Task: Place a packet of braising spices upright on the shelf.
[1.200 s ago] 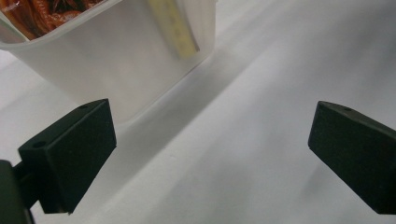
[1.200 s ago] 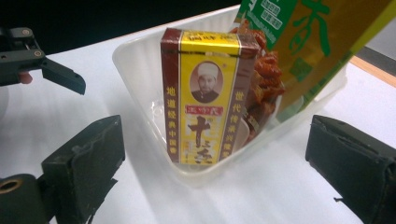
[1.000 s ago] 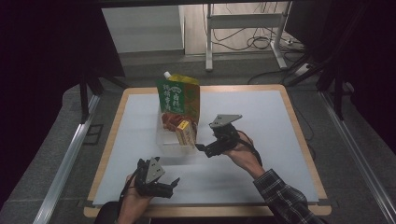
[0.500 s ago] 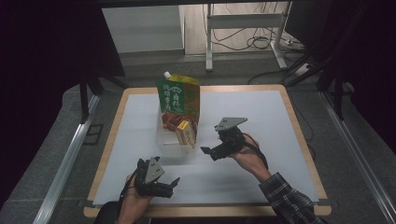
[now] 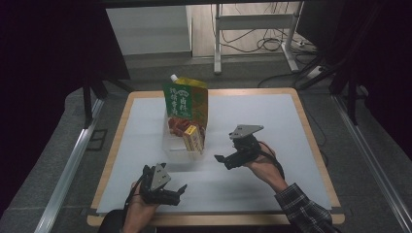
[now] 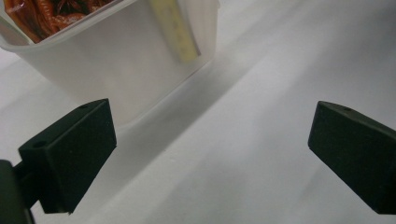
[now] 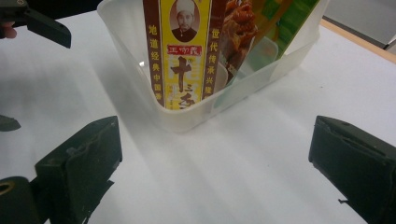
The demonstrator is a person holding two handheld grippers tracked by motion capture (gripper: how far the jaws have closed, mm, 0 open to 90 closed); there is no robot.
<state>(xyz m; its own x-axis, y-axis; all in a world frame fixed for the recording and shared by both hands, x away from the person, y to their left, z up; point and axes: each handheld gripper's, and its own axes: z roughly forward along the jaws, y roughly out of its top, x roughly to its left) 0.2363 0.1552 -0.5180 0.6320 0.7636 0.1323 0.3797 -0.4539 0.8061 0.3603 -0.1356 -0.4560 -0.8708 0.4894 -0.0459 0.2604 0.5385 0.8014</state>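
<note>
A clear plastic tub (image 5: pixel 171 145) stands mid-table holding a tall green pouch (image 5: pixel 184 99), a yellow spice box (image 5: pixel 195 139) and a red-brown packet (image 5: pixel 177 125). My right gripper (image 5: pixel 222 162) is open just right of the tub, its jaws pointing at it with nothing between them. In the right gripper view the yellow box (image 7: pixel 182 56) leans inside the tub (image 7: pixel 187 119), ahead of the open gripper (image 7: pixel 215 172). My left gripper (image 5: pixel 180 195) is open near the front edge, below the tub. In the left gripper view the tub wall (image 6: pixel 116 60) lies ahead and to the left of the gripper (image 6: pixel 210 158).
A white sheet (image 5: pixel 272 116) covers the wooden table (image 5: pixel 114 145). Metal rails and a desk frame with cables (image 5: pixel 252 29) stand on the floor beyond the table. The left gripper's jaw (image 7: pixel 42 25) shows at the top left of the right gripper view.
My right gripper has drawn back from the tub, to the right and slightly nearer. The left gripper and the tub's contents have stayed put.
</note>
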